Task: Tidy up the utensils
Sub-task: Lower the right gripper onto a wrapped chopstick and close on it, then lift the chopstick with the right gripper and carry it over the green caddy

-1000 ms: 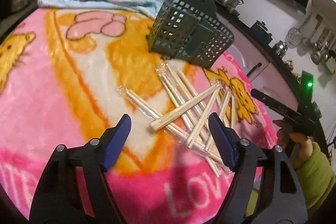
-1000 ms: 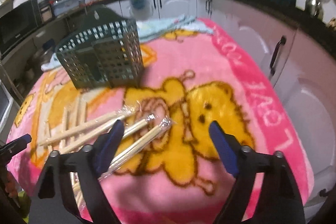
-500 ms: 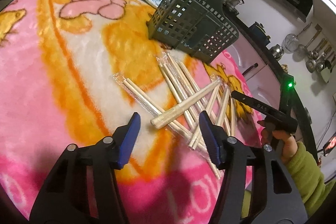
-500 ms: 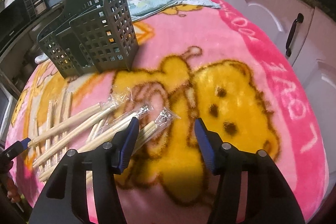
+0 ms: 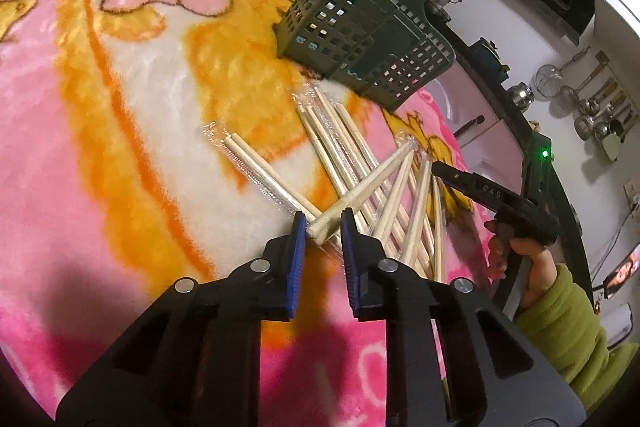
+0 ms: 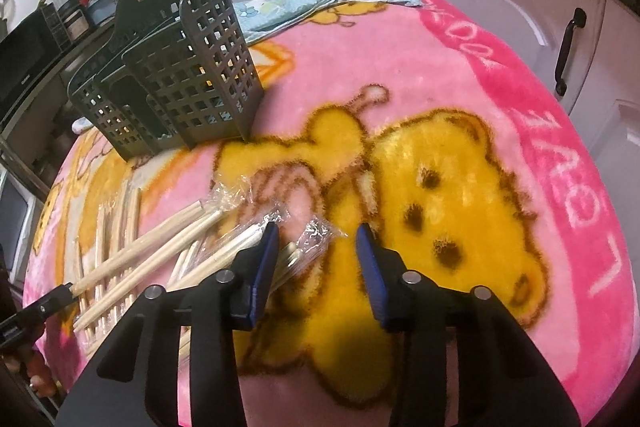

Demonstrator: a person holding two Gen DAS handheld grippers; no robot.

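Left gripper [image 5: 323, 223] just narrowed onto a wrapped chopstick pair [image 5: 360, 193] near the green basket [image 5: 360, 39], right gripper [image 6: 318, 239] half-closed, closing, nothing clamped.

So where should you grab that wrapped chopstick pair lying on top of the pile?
Grab the top chopstick pair by its near blunt end, coming from above and the near side. It lies crosswise over the others, so that end sticks out free. The left tool has just been closing around that end.
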